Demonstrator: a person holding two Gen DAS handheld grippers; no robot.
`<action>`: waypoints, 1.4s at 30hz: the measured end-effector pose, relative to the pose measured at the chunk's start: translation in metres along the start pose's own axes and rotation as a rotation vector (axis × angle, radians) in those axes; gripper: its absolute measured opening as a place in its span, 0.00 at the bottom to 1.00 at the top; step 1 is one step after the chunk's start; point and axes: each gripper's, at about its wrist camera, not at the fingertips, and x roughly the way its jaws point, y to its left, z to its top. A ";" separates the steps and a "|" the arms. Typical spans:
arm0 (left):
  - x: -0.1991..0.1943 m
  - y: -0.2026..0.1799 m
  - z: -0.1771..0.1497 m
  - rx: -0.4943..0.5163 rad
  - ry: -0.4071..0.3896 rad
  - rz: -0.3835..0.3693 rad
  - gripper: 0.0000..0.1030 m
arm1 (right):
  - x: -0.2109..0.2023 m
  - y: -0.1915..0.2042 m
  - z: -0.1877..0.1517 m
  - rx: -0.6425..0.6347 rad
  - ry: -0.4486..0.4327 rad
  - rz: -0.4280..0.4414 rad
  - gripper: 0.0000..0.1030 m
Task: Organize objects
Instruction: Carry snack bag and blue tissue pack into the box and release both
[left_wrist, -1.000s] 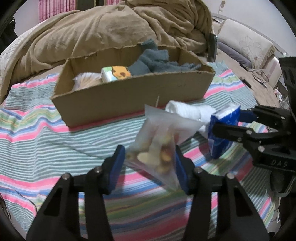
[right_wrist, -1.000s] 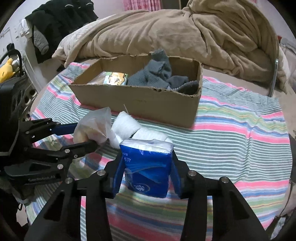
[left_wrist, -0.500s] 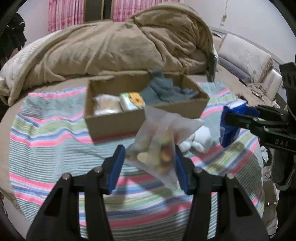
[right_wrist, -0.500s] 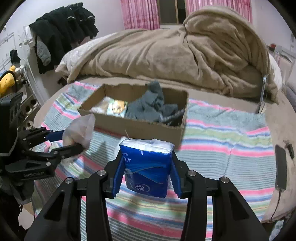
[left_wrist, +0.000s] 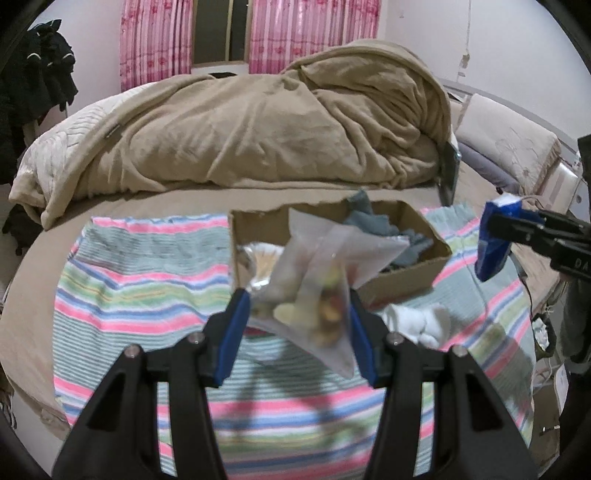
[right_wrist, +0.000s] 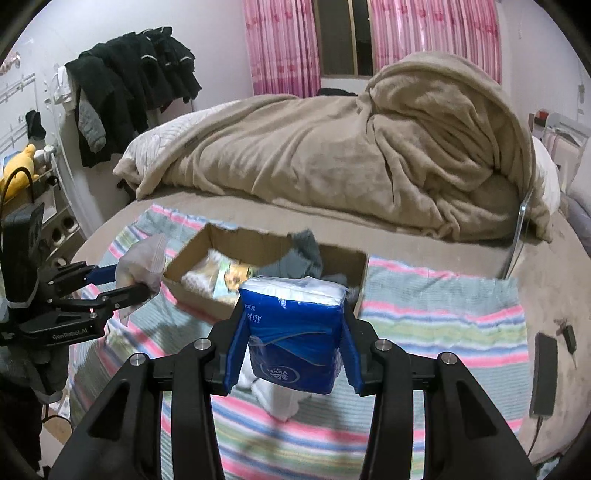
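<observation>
Bed (right_wrist: 546, 280): wide, taking up most of both views. A tan blanket (left_wrist: 258, 136) is lying heaped across its far half.

Striped cloth (left_wrist: 147, 273): spread over the near half of the bed, under everything listed below.

Cardboard box (left_wrist: 402, 284): open-topped, sitting on the striped cloth. Grey clothing (right_wrist: 303, 254) is filling its right part; a small printed pack (right_wrist: 231, 277) and a pale wrapped item are lying in its left part.

White roll of cloth (left_wrist: 424, 321): lying on the striped cloth just in front of the box, apart from both grippers.

Left gripper (left_wrist: 299, 317): hanging raised above the cloth, in front of the box and pointing toward it. Its jaws are pressing in on both sides of a clear snack bag (left_wrist: 321, 280), which is sticking up between them and hiding the middle of the box.

Right gripper (right_wrist: 291, 343): hanging raised to the right of the left one, also facing the box. Its jaws are clamping a blue tissue pack (right_wrist: 291, 332) held upright, with the white roll partly hidden beneath it.

View differences: the right wrist camera is showing dark clothes (right_wrist: 129, 88) hanging on the left wall, a yellow toy (right_wrist: 18, 166) and a black phone (right_wrist: 543, 373) at the bed's right edge. The left wrist camera is showing a pillow (left_wrist: 509, 144) at far right, and the tissue pack from its side.
</observation>
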 end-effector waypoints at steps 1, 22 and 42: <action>0.001 0.003 0.002 -0.006 -0.001 -0.001 0.52 | 0.001 0.000 0.003 -0.002 -0.004 -0.002 0.45; 0.076 0.031 0.045 -0.103 0.062 -0.048 0.52 | 0.066 -0.025 0.034 0.030 0.036 -0.006 0.45; 0.121 0.020 0.051 -0.067 0.139 -0.006 0.65 | 0.121 -0.047 0.019 0.077 0.121 -0.002 0.55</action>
